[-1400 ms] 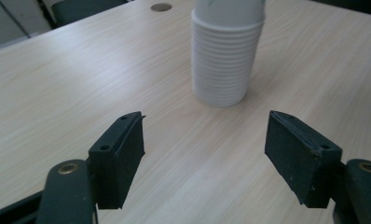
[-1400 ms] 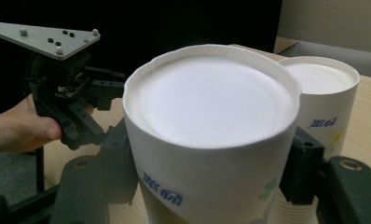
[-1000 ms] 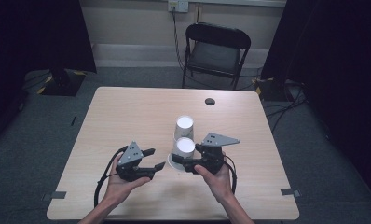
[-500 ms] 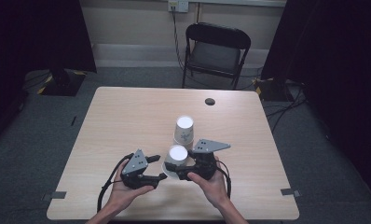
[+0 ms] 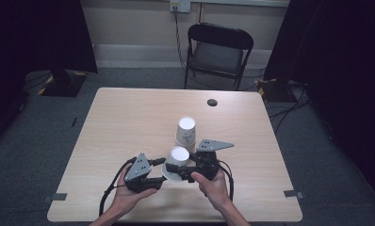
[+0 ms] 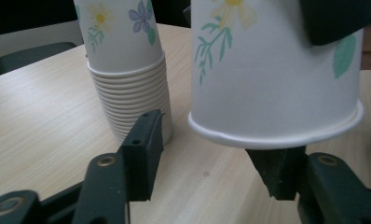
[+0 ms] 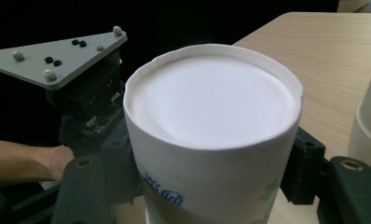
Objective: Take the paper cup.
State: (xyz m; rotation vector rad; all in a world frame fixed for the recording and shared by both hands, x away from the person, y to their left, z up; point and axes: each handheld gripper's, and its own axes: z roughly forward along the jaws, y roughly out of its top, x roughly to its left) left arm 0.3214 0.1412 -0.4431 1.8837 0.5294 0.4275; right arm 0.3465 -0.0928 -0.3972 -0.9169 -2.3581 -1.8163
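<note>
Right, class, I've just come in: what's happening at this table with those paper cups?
A person works at a light wooden table with a gripper in each hand. The right gripper clamps a single upside-down white paper cup with flower print, lifted clear of the tabletop, beside a stack of upside-down flowered paper cups. The left gripper is at the lifted cup's rim; its jaws have just been closing, one under the rim, without gripping it.
</note>
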